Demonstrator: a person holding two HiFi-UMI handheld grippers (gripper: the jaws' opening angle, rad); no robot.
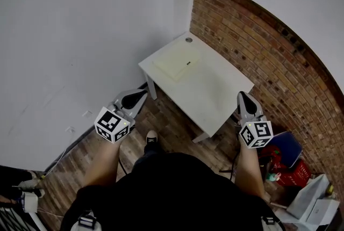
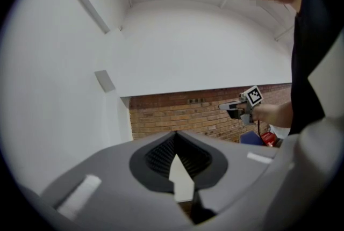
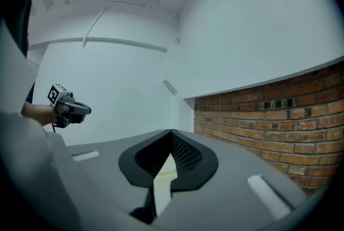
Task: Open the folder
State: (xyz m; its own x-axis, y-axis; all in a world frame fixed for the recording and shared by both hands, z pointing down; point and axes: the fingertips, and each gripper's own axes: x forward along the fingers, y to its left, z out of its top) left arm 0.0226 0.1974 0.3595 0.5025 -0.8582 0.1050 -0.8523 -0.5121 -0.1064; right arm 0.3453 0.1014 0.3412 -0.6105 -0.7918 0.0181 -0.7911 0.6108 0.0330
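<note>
Left gripper (image 1: 137, 96): jaws together, nothing between them, held short of the table (image 1: 215, 98); folder (image 1: 177, 62): pale, flat, apparently closed, lying toward the far corner of the white table, untouched; right gripper (image 1: 243, 98): jaws together, nothing held, beside the table's near edge, well apart from the folder; status, by judgement: task not begun, approach and opening both remaining.

The head view looks steeply down from above the person (image 1: 172, 187), taking in the left gripper (image 1: 138, 95), the right gripper (image 1: 244, 98) and the white counter (image 1: 215, 90) well ahead. Each gripper view looks level along its own jaws, sharing the brick wall (image 1: 258, 52) and the opposite gripper.
</note>
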